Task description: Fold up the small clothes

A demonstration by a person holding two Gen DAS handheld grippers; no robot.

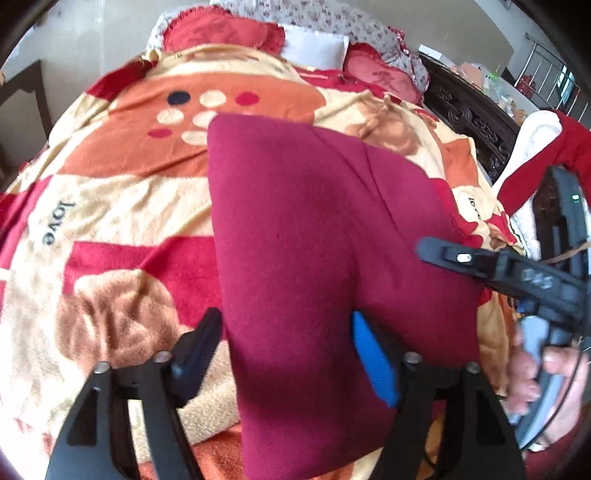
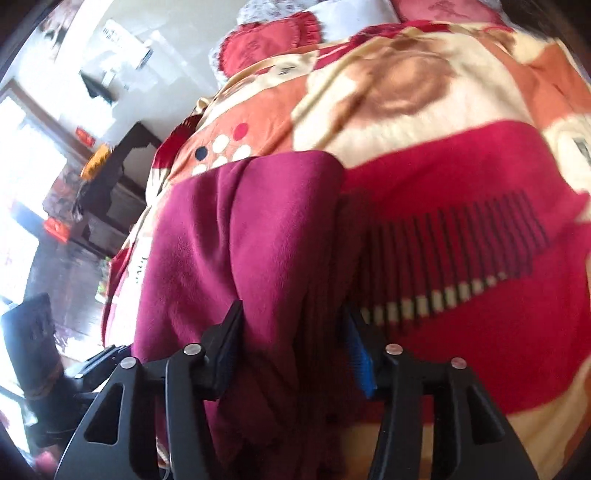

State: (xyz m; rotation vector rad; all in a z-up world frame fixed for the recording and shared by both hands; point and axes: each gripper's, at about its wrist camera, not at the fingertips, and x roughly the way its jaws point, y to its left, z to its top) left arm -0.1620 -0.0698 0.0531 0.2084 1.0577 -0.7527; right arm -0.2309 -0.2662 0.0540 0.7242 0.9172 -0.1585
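A maroon garment is spread over a patterned orange, cream and red blanket on a bed. My left gripper has the garment's near part filling the gap between its jaws, the pads against the cloth. In the right wrist view the same maroon garment is gathered in vertical folds between the jaws of my right gripper, which is shut on it. One of the right gripper's fingers reaches in over the garment's right side, with a person's hand on its handle.
Red pillows and a floral one lie at the head of the bed. A carved dark bed frame runs along the right, with white and red clothes beside it. A dark cabinet stands left of the bed.
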